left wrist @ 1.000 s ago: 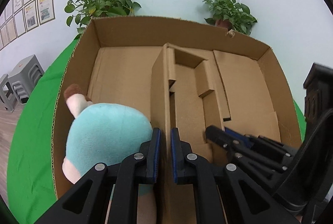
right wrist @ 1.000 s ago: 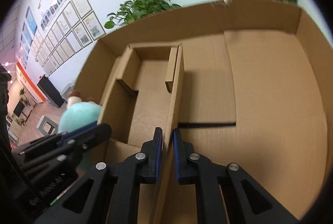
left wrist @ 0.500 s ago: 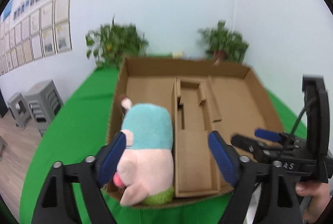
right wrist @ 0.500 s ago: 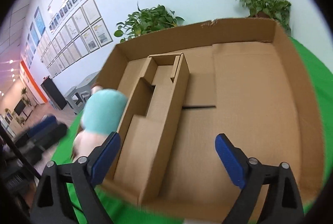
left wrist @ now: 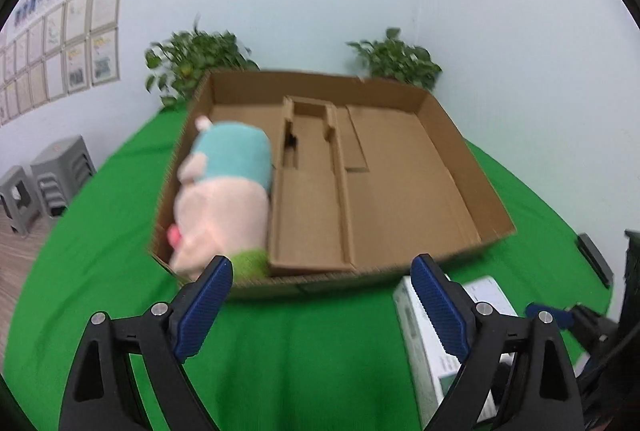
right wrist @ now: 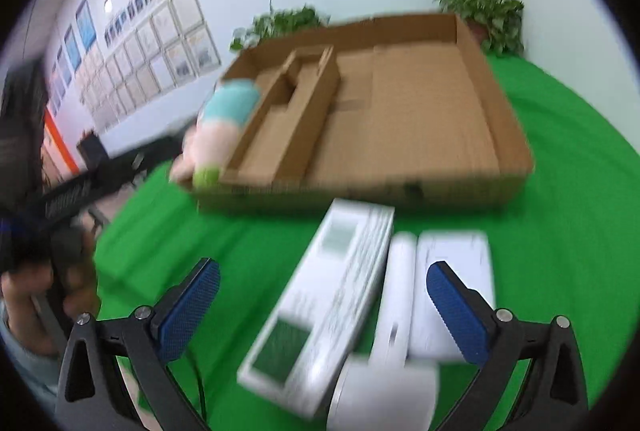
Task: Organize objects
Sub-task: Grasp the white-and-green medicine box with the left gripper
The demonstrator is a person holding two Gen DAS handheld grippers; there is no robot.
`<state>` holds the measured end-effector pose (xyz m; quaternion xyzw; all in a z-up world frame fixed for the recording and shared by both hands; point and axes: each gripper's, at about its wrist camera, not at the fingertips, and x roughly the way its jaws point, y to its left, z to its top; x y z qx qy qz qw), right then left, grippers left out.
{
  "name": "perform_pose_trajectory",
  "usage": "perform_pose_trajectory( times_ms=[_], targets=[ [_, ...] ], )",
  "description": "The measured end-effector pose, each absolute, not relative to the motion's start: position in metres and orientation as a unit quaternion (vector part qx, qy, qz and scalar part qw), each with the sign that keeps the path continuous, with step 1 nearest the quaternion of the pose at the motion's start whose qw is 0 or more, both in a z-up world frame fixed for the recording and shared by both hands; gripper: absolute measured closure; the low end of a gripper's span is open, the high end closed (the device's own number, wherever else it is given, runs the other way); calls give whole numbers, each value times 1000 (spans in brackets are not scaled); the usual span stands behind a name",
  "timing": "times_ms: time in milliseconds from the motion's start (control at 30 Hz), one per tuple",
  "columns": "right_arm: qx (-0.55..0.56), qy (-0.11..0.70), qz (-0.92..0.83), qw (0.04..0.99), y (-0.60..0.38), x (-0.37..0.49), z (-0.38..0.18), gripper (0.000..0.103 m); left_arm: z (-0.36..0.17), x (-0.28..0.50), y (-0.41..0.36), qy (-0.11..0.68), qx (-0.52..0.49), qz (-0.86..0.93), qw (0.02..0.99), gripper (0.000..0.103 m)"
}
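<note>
**Both grippers backing off the box, jaws wide**

Both grippers are pulling back from the box (left wrist: pixel 460 135): a second ago each was clamped on a cardboard divider inside it, and now the whole box is sitting in view beyond the fingertips, with green cloth (left wrist: pixel 280 351) between. The left gripper (left wrist: pixel 320 303) is opening, nothing between its jaws. The right gripper (right wrist: pixel 324 307) is standing at its widest and is also holding nothing; the white carton (right wrist: pixel 320 295) and the white bottle (right wrist: pixel 394 291) are lying on the cloth below and between its fingers, untouched as far as the blur allows.

The plush (left wrist: pixel 224 191) is lying in the box's left compartment, its green end at the near wall. The middle insert (left wrist: pixel 308 215) and the wide right compartment are holding nothing.

What could go wrong, in my judgement:
- The carton and bottle are lying touching or nearly so, with a second white box (right wrist: pixel 452 271) just beside. A wide grab here is risking two things at once, or knocking the bottle into a roll.
- The box is light, open cardboard near the cloth's near edge; a carton dragged over its front wall could shove it.
- Both views are smeared by motion, so closing now would be aiming poorly.
- The left gripper's fingers are hovering close to the carton's end and could get in the right one's way.
</note>
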<state>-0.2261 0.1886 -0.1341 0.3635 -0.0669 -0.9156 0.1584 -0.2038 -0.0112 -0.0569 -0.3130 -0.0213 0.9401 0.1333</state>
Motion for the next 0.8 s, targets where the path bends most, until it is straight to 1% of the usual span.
perform_pose_trajectory(
  times_ms=[267,333,367,400,500,567,600,633,667,700,767,800],
  targets=[
    [372,20,-915,156,154,-201,-158,0,-101,-216,5,-76,-398,885,229,12],
    [366,39,-918,147,150,-202,-161,0,-116,-221,10,-93,-426,862,260,15],
    [364,43,-919,143,149,-201,-163,1,-123,-223,13,-99,-439,851,272,18],
    [363,48,-920,139,148,-201,-164,1,-130,-225,17,-103,-453,839,284,25],
    [359,67,-922,131,146,-199,-168,4,-148,-229,30,-103,-482,812,313,35],
    [355,72,-923,129,145,-197,-169,6,-156,-225,39,-98,-493,796,338,39],
    [354,71,-924,130,145,-196,-168,9,-158,-223,43,-94,-497,791,346,43],
    [353,71,-924,130,145,-196,-168,12,-161,-223,48,-89,-502,785,352,45],
    [351,71,-924,133,144,-196,-168,20,-164,-219,54,-82,-508,778,360,48],
    [350,69,-924,139,143,-195,-168,25,-166,-216,58,-80,-512,773,366,49],
    [351,76,-922,145,139,-195,-169,27,-169,-208,62,-76,-514,772,366,49],
    [351,81,-921,147,137,-194,-170,27,-170,-206,62,-79,-513,773,365,52]
  ],
)
